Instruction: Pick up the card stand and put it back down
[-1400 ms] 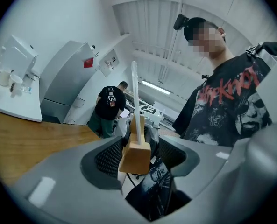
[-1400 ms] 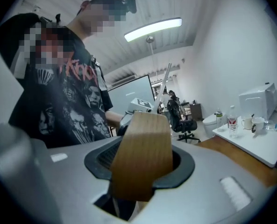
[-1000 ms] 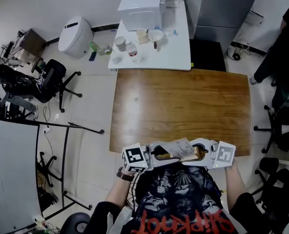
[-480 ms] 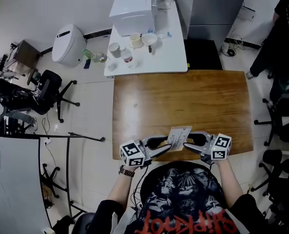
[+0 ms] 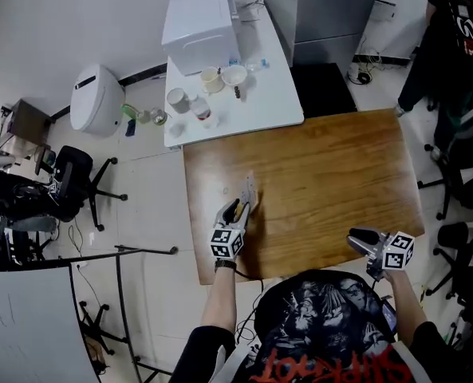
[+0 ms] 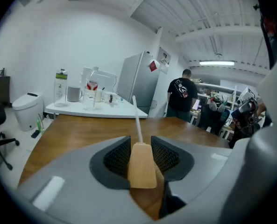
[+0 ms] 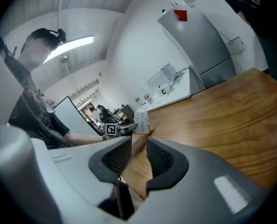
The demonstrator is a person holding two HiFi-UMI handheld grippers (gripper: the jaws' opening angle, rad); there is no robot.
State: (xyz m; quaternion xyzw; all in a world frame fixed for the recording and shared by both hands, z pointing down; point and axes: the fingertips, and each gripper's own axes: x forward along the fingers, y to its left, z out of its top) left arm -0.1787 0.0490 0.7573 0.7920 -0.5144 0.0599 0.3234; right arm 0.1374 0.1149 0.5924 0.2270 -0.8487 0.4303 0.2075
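Note:
The card stand (image 5: 250,188) is a small wooden block (image 6: 142,164) with a white card (image 6: 137,118) upright in its slot. My left gripper (image 5: 240,208) is shut on the block, at the left part of the brown wooden table (image 5: 324,174). I cannot tell whether the block touches the tabletop. In the left gripper view the block sits between the left gripper's (image 6: 141,146) dark pads, with the card edge-on. My right gripper (image 5: 356,238) is open and empty at the table's near right edge, far from the stand. The right gripper view shows the card (image 7: 141,122) and left gripper (image 7: 111,129) beyond the right gripper (image 7: 139,146).
A white table (image 5: 252,102) beyond the wooden one carries a white box (image 5: 199,18), cups and bottles. A grey fridge (image 5: 332,6) stands behind. A person in black (image 5: 451,30) is at the far right. Office chairs (image 5: 68,182) and a rack stand left.
Both grippers held the stand together near the front edge. The right gripper has let go and pulled back to the right; the left has carried the stand forward and left over the table.

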